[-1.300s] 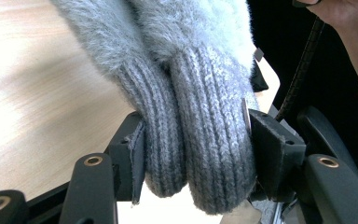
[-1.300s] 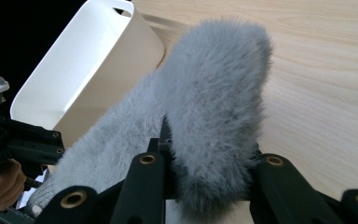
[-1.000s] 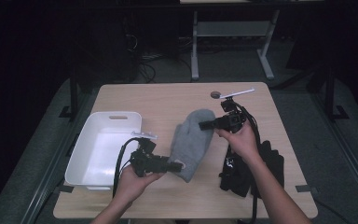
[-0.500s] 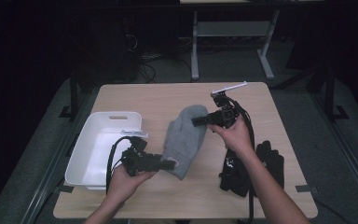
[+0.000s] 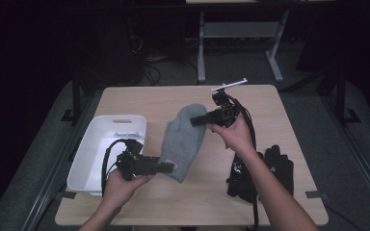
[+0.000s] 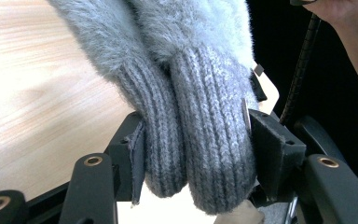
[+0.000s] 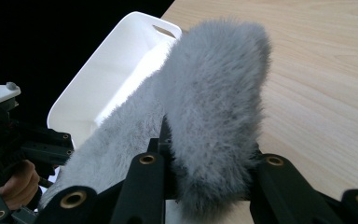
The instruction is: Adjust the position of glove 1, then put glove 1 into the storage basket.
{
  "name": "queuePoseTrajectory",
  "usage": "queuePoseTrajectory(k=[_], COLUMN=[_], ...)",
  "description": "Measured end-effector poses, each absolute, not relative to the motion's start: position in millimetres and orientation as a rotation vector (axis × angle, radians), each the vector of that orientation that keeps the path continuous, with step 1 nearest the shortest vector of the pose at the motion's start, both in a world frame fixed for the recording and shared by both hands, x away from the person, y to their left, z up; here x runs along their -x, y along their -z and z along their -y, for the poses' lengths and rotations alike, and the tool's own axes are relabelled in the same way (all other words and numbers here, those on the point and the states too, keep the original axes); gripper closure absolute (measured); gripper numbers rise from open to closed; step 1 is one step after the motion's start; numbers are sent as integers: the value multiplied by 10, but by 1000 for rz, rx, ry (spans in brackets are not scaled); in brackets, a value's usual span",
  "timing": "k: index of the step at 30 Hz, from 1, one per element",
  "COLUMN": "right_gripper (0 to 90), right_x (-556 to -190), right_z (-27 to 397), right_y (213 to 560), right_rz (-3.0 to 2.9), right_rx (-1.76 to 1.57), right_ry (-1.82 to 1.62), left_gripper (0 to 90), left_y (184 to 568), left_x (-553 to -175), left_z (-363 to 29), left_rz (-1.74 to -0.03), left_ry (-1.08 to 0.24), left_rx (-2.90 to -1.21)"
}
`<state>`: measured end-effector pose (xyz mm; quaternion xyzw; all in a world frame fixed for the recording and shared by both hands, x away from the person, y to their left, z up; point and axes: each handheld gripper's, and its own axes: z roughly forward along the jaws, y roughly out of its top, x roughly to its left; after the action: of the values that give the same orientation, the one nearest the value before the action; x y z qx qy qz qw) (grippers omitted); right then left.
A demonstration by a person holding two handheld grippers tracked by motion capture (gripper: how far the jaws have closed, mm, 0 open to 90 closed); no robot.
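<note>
Both hands had carried the mitten [image 5: 183, 142] up and toward the bin [image 5: 107, 144] since the earlier frames; it used to lie lower, mid-table, and now hung stretched between my two grippers, off the wood. I read that as mid-transfer, drop into bin likely next, not yet over it. Left gripper [image 5: 166, 167] was clamped on the ribbed cuff end, jaws partly apart because of the thick knit; left gripper view showed two cuffs [image 6: 200, 135] side by side between the pads, so it may be a pair or a folded one, which the high view hid. Right gripper [image 5: 200, 120] was pinched on the fuzzy tip [image 7: 214, 121], jaws closed snug around the fluff; its view also showed the bin's handle slot [image 7: 162, 31] and the other gripper at the far left. High view alone gave the black gloves [image 5: 262, 171] lying on the table [image 5: 183, 207] near my right forearm, untouched, well apart from the mitten.
</note>
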<state>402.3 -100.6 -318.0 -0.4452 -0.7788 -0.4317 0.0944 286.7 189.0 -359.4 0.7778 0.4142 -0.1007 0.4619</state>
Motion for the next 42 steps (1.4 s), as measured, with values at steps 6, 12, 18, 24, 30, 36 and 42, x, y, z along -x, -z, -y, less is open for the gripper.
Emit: queuePoseTrajectory(k=[6, 12, 18, 24, 30, 36, 42], right_gripper=[721, 721, 721, 721, 721, 721, 721], right_x=[-4037, -4072, -4094, -4117, -4141, -4176, -4192], right_z=[896, 822, 760, 692, 613, 518, 436], right_y=[3126, 3104, 3070, 3037, 3017, 2989, 2980], right_rz=[2334, 2317, 2322, 2321, 2332, 2339, 2340], right_rx=[1289, 1280, 1262, 1249, 1238, 1223, 1213], right_ry=[1285, 1291, 1290, 1296, 1286, 1279, 1274], left_gripper=[427, 427, 427, 427, 428, 428, 428], left_y=[3571, 3543, 3517, 3486, 3480, 3465, 3462], left_x=[-2846, -2847, -2843, -2836, -2838, -2829, -2814], left_z=[-1976, -2037, -2090, -2152, -2216, -2281, -2339], left_rz=[-1024, -1036, -1032, -1043, -1043, -1058, -1068], left_ry=[240, 231, 219, 212, 205, 200, 187], left_rx=[-1906, -1893, -1890, -1883, -1881, -1864, -1862])
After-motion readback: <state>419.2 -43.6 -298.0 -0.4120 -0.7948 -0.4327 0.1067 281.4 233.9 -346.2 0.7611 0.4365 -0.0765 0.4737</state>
